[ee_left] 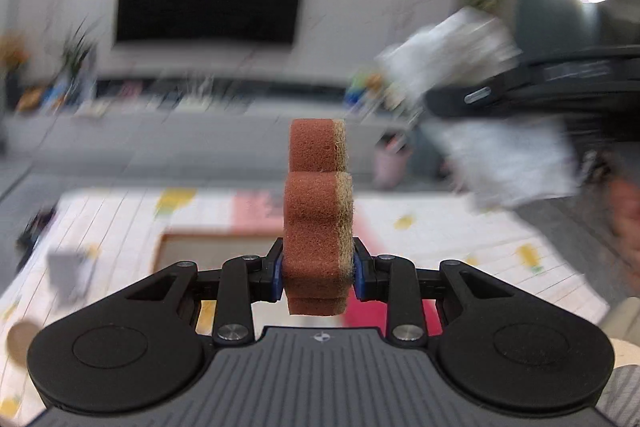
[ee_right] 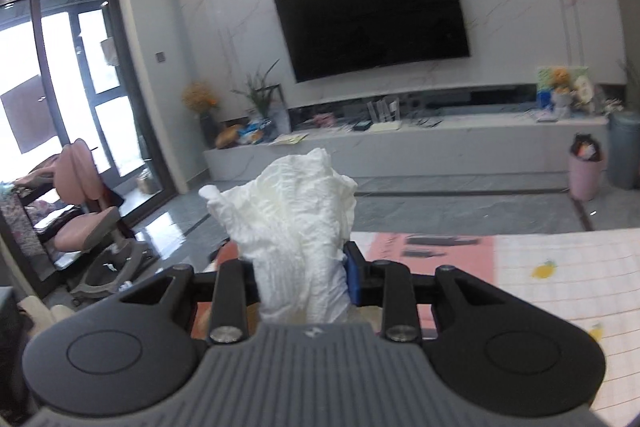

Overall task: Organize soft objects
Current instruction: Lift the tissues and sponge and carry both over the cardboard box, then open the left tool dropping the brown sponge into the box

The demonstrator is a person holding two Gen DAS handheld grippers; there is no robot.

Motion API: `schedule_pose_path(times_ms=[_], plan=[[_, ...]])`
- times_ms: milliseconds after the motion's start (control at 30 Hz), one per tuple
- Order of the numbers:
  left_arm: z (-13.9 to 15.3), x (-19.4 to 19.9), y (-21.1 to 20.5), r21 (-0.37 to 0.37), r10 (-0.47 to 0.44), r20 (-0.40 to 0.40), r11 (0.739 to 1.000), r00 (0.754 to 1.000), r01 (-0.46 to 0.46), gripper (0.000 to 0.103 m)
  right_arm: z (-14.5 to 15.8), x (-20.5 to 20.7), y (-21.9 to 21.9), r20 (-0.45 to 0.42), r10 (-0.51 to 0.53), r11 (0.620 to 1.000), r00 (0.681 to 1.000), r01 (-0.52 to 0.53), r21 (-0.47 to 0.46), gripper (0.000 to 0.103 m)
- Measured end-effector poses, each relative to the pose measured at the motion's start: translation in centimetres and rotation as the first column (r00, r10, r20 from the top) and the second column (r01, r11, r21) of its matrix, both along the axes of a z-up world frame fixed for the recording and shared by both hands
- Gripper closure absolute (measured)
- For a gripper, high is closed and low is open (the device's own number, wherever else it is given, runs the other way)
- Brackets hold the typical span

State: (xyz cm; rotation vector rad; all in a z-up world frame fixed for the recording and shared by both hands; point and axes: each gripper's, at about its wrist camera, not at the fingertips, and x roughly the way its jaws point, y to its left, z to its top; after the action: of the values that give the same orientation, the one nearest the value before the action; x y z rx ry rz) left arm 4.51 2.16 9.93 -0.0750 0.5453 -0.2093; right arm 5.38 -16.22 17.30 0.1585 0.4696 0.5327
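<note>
My left gripper point(ee_left: 318, 277) is shut on a reddish-brown sponge point(ee_left: 316, 211) with a tan scouring side; the sponge stands upright between the pads, held in the air above the table. My right gripper point(ee_right: 302, 277) is shut on a crumpled white cloth point(ee_right: 292, 223) that sticks up from the jaws. In the left wrist view the right gripper point(ee_left: 532, 93) shows blurred at the upper right with the white cloth point(ee_left: 480, 115) hanging from it.
A table with a white, pink and yellow patterned cover point(ee_left: 432, 227) lies below, with a shallow wooden-rimmed tray point(ee_left: 208, 247) on it. The cover also shows in the right wrist view point(ee_right: 560, 267). A pink chair point(ee_right: 80, 211) stands at left. TV wall and low cabinet are far behind.
</note>
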Motion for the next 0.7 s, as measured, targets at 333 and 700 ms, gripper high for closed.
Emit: schedule_pose_path(times_ms=[333, 700], plan=[[-9.3, 9.8, 3.7, -0.139, 0.026, -0.285, 0.988, 0.958, -0.068, 0.068, -8.3, 4.7, 5.7, -0.109, 0.003, 0.997, 0.994, -0.011, -0.073, 0.073], [-13.5, 13.9, 3.4, -0.242, -0.042, -0.361, 0.969, 0.931, -0.050, 0.068, -15.9, 7.9, 1.1, -0.153, -0.090, 0.996, 0.984, 0.088, -0.019, 0.073]])
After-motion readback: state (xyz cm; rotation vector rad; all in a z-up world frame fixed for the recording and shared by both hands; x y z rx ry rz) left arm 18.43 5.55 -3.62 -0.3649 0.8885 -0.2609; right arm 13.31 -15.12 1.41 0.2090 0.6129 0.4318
